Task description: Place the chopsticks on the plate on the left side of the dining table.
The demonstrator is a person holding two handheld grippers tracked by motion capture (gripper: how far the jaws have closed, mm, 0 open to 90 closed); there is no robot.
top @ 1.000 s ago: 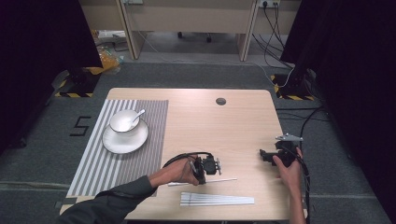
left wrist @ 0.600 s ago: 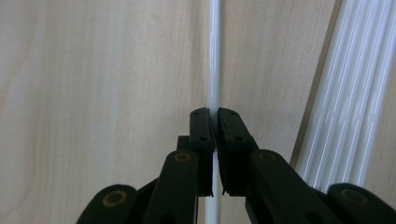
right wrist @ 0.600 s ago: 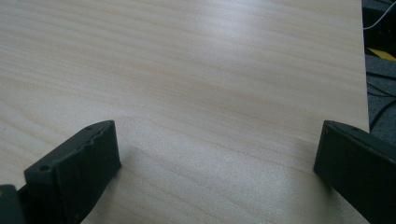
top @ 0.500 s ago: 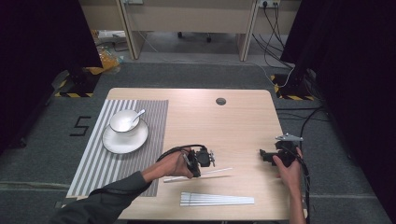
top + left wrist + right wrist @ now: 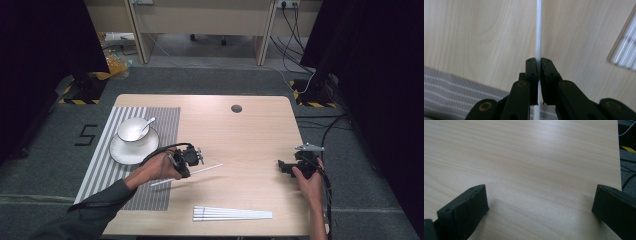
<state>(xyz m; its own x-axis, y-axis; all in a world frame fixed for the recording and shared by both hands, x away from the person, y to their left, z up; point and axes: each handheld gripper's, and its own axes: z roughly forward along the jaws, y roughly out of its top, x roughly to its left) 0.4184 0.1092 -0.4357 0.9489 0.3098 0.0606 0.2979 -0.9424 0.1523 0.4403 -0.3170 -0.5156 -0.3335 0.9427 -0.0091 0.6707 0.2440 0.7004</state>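
left gripper (image 5: pixel 186 161) pinches one white straw (image 5: pixel 200 172) near its middle, so straw stays level and clear above table (image 5: pixel 250 135), right of striped mat (image 5: pixel 150 117). spare straws (image 5: pixel 232 214) lie at near edge. left forearm reaches diagonally in from near-left. right gripper (image 5: pixel 292 167) spread wide, resting near right edge, holding nothing.

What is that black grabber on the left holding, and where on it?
The left gripper pinches one thin white plastic straw partway along its length, nearer one end. The right gripper holds nothing.
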